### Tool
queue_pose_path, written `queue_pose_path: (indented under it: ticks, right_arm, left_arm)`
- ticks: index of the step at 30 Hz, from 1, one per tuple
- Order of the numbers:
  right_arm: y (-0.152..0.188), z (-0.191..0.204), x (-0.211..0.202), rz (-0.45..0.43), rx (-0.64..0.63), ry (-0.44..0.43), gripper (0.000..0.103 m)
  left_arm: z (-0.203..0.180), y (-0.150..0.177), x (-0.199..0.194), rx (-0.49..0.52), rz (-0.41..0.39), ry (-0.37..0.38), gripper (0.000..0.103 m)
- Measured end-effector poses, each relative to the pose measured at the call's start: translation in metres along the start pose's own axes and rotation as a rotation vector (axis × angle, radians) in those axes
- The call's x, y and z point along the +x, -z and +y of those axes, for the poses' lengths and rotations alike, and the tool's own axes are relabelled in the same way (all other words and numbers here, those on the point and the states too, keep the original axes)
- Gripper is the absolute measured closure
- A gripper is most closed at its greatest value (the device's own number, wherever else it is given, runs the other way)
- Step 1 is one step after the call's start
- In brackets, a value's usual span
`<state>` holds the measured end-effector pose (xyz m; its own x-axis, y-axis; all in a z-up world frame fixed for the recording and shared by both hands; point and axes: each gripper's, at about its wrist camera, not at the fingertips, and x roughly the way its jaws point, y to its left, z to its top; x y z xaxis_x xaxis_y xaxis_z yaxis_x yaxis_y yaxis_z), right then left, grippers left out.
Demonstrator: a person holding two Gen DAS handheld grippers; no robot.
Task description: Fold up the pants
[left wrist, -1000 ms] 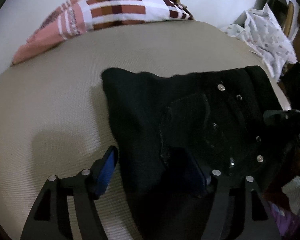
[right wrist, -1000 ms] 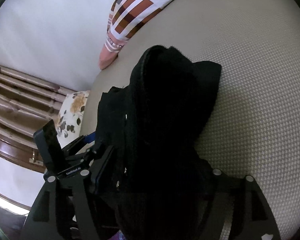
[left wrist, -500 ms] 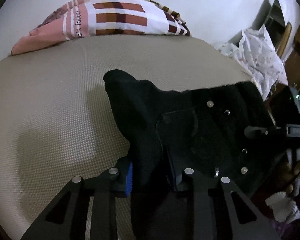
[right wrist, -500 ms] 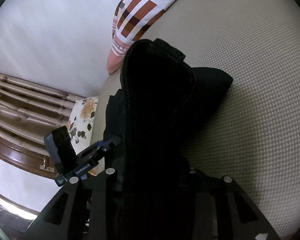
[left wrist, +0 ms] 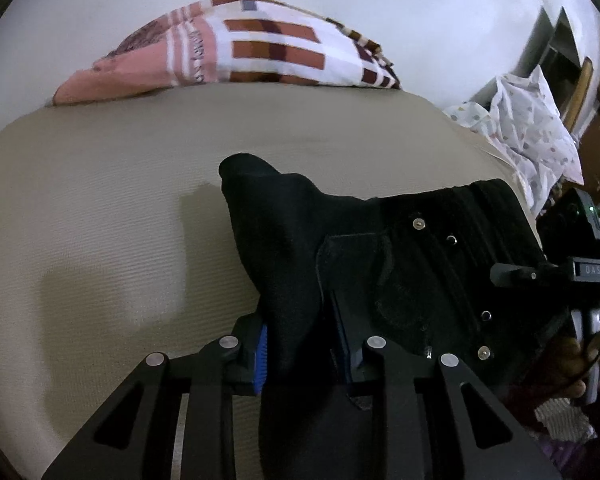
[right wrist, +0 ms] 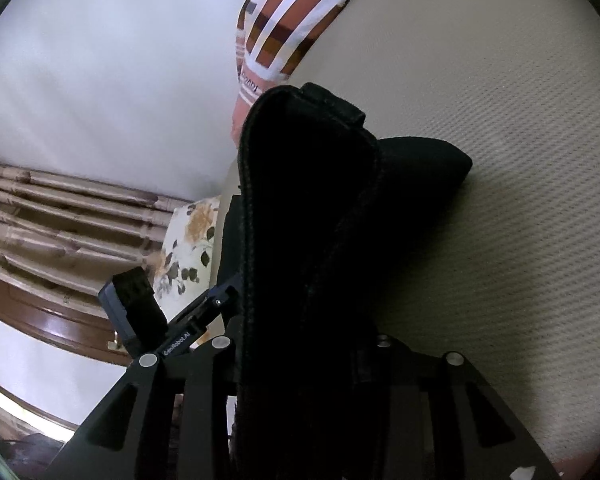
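Observation:
Black pants (left wrist: 400, 248) with metal rivets lie on a beige bed (left wrist: 100, 220). My left gripper (left wrist: 300, 344) is shut on a raised fold of the pants at their left edge. The fabric bunches up between the blue pads (left wrist: 261, 356). My right gripper (right wrist: 300, 344) is shut on the pants (right wrist: 320, 208) at the other side, and the cloth rises as a tall ridge in front of its camera. The right gripper shows at the right edge of the left wrist view (left wrist: 540, 272), and the left gripper shows in the right wrist view (right wrist: 204, 312).
A plaid pillow (left wrist: 260, 52) lies at the far edge of the bed by a white wall. A white patterned cloth (left wrist: 528, 128) is heaped at the right. A floral pillow (right wrist: 188, 248) and wooden furniture (right wrist: 52, 312) stand beyond the bed's left side.
Both grippers closed on the pants from open. The gripped edges have lifted off the bed and bunched into folds.

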<state>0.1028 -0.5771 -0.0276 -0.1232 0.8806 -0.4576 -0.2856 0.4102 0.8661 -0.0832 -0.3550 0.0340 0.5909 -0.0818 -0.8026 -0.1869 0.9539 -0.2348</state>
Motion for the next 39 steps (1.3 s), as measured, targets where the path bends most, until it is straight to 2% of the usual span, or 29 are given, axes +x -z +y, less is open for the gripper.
queue_pose_path:
  ticks: [4, 7, 8, 9, 13, 15, 16, 18, 19, 21, 28, 39]
  right_arm:
    - [0.001, -0.001, 0.003, 0.002, 0.000, 0.023, 0.072]
    - [0.001, -0.005, 0.003, 0.010, 0.001, 0.055, 0.072]
    - [0.001, -0.006, 0.003, 0.012, -0.002, 0.068, 0.072]
    - [0.001, -0.007, 0.003, 0.015, -0.003, 0.078, 0.070]
    - [0.000, -0.007, 0.008, 0.034, -0.020, 0.119, 0.060]
    - [0.000, -0.005, 0.013, 0.043, -0.036, 0.132, 0.058]
    - [0.000, -0.004, 0.015, 0.046, -0.046, 0.140, 0.058]
    - [0.001, 0.000, 0.018, 0.041, -0.072, 0.153, 0.060]
    - [0.001, 0.001, 0.018, 0.039, -0.081, 0.160, 0.063]
    - [0.003, -0.001, 0.014, 0.030, -0.069, 0.136, 0.070]
    - [0.000, 0.009, 0.010, -0.010, -0.025, 0.039, 0.072]
    - [-0.007, 0.041, 0.038, 0.025, -0.061, -0.011, 0.072]
  left_arm:
    - [0.008, 0.004, 0.004, -0.014, 0.023, 0.015, 0.073]
    - [0.009, 0.005, 0.012, -0.007, 0.058, 0.004, 0.056]
    - [0.008, 0.006, 0.015, -0.002, 0.073, 0.007, 0.046]
    - [0.007, 0.008, 0.018, 0.003, 0.083, 0.014, 0.042]
    - [0.002, 0.011, 0.025, 0.022, 0.090, 0.028, 0.038]
    - [0.000, 0.012, 0.027, 0.021, 0.085, 0.036, 0.037]
    - [0.000, 0.012, 0.027, 0.022, 0.074, 0.033, 0.038]
    - [-0.003, 0.014, 0.027, 0.030, 0.060, 0.014, 0.047]
    - [-0.003, 0.014, 0.024, 0.031, 0.050, 0.000, 0.059]
    - [-0.002, 0.012, 0.018, 0.014, 0.033, -0.004, 0.073]
    - [-0.005, 0.004, -0.002, 0.021, -0.011, -0.019, 0.078]
    - [0.014, -0.007, -0.038, 0.009, -0.080, -0.091, 0.078]
